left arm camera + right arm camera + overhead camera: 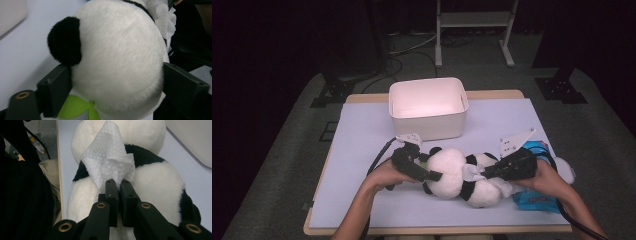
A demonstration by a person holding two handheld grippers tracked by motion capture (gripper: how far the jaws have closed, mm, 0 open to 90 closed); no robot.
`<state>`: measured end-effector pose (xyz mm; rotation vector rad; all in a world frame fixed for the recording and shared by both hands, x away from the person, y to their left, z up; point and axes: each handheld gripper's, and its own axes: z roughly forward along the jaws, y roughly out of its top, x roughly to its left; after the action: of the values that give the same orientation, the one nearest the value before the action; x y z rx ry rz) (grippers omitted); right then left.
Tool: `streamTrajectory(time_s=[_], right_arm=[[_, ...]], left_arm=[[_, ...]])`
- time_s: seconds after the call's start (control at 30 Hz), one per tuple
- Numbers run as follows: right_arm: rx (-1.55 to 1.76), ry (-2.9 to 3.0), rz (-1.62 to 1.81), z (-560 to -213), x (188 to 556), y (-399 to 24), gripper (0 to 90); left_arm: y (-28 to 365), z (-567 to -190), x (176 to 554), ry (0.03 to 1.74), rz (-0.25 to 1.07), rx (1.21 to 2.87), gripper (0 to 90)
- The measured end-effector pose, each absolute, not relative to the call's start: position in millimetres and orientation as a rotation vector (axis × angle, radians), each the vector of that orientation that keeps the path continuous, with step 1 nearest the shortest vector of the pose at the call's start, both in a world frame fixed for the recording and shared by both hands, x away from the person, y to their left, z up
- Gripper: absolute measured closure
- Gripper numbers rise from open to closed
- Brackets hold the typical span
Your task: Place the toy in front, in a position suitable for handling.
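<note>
Here the panda (452, 172) lies on the desk (362, 130) just in front of the bin (428, 120); left tongs (112, 82) clasp its head, right tongs (117, 186) pinch a tissue (110, 162) against its body.

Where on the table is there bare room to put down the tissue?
The mat is bare left of the white bin, and also right of it, up to the far right corner. A bare strip runs along the near edge. Around the panda plush and the blue pack it is crowded.
</note>
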<state>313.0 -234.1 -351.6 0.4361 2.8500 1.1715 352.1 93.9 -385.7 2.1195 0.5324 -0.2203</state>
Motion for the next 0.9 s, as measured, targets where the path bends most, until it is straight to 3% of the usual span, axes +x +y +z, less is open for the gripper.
streamTrajectory(time_s=[0.1,0.2,0.5,0.73,0.9], right_arm=[[0.449,2.839,1.17,-350.0,314.6,-232.5,85.1],[0.451,2.825,1.194,-347.0,316.9,-230.0,85.1],[0.436,2.767,1.287,-326.3,327.0,-209.3,85.2],[0.361,2.756,1.318,-318.7,327.3,-178.8,85.0],[0.396,2.767,1.327,-323.7,330.7,-184.7,85.0]], left_arm=[[97.3,-385.9,351.2,0.507,-0.183,2.111,33.9],[101.6,-382.4,347.3,0.504,-0.129,2.099,40.3],[109.0,-352.1,330.0,0.475,0.093,2.128,40.7],[106.9,-345.7,319.1,0.477,0.147,2.141,40.6],[114.2,-343.7,312.9,0.476,0.163,2.133,40.7]])
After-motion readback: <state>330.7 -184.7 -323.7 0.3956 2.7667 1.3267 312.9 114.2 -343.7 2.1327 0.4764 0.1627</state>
